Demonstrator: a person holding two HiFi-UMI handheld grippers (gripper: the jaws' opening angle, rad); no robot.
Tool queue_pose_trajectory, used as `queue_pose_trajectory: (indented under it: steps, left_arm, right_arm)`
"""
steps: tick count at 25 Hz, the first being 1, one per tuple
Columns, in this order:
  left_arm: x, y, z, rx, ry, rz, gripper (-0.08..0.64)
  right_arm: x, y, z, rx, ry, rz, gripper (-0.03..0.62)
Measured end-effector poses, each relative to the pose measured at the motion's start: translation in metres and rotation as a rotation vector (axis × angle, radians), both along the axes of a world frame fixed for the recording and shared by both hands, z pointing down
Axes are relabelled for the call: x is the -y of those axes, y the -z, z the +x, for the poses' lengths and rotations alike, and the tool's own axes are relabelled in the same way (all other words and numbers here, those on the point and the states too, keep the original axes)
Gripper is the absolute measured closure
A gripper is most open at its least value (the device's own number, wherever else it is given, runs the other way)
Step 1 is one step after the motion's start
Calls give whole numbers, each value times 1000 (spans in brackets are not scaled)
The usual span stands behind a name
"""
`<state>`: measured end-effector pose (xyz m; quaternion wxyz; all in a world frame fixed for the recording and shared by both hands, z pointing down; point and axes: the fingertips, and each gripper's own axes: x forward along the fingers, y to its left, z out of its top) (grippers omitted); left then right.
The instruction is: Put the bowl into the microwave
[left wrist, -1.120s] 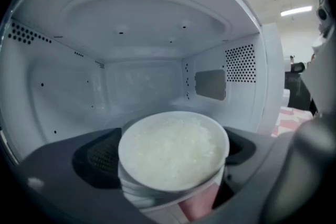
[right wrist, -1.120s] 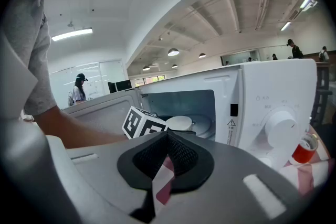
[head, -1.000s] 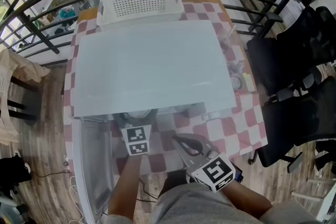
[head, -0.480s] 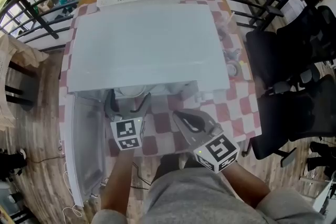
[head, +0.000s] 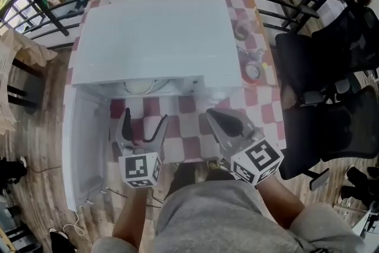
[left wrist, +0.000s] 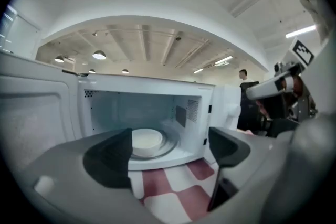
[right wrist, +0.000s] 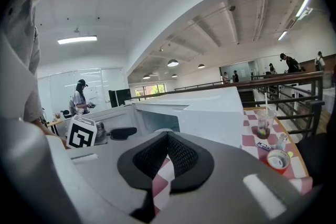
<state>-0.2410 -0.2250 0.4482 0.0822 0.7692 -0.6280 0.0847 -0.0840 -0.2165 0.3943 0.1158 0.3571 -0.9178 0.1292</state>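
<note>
The bowl [left wrist: 146,140] sits on the turntable inside the microwave [head: 154,38], whose door [head: 83,145] hangs open at the bench's [head: 260,127] left edge. The left gripper [head: 142,120] has its fingers [left wrist: 107,160] spread with nothing between them, having just narrowed slightly. The right gripper [head: 224,122] has its fingers pressed together, empty. The likely slip is that the left gripper, just beside the open door, clips it and jolts the microwave. Since a second ago, both grippers have backed from the opening toward the bench's near edge, and the bowl has stayed put.
</note>
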Motion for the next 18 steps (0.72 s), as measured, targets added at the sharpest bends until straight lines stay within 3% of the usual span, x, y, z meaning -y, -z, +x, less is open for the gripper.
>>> queue_pose_trajectory:
  steps: [3,8,13,18]
  left_arm:
    - [-24,19,18,-5,16,22,142]
    - [-58,45,51,-43,58,37,289]
    - [-91,68,85,-8,84,69,452]
    - [-120,82,115,5,118,89,548]
  right_arm:
    - [-6,10,20,11,6,10,595]
    - [-24,17,49,24,33,3,595]
    - [-48,21,65,53,83,5,595]
    - [-69,25,87,62,130,7,595]
